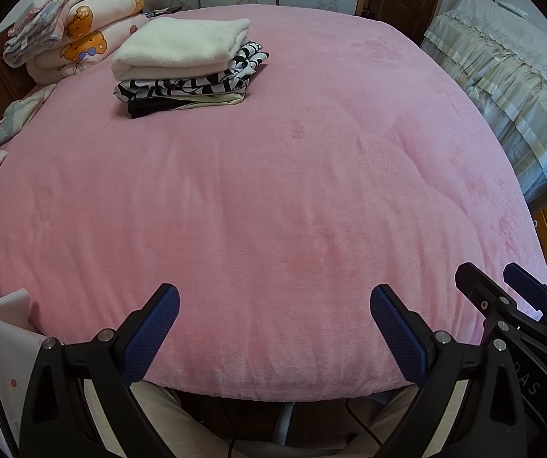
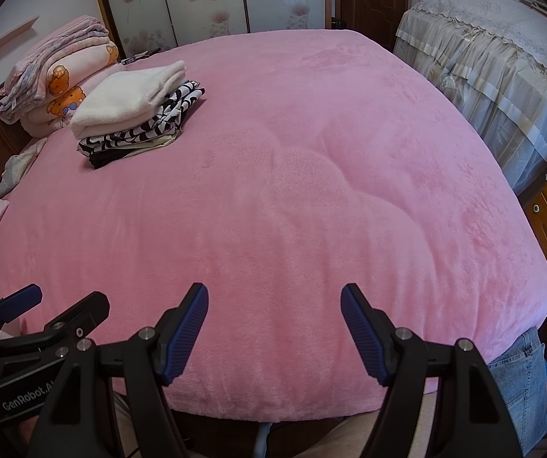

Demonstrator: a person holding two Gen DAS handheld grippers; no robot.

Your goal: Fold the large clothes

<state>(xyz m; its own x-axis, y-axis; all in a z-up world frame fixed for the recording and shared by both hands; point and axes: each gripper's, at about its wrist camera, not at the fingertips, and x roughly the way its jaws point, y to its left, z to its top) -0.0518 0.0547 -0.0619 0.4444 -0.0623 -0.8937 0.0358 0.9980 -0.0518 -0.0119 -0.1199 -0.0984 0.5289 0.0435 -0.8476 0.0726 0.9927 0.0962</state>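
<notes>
The right tool (image 2: 274,330) hangs with jaws spread over the pink bed (image 2: 311,191); folded clothes (image 2: 136,114) sit stacked far left.

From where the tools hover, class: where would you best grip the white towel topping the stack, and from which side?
Probably the towel's near folded edge, coming from the open bed: that rounded fold faces the tools, and bedding blocks the far left.
</notes>
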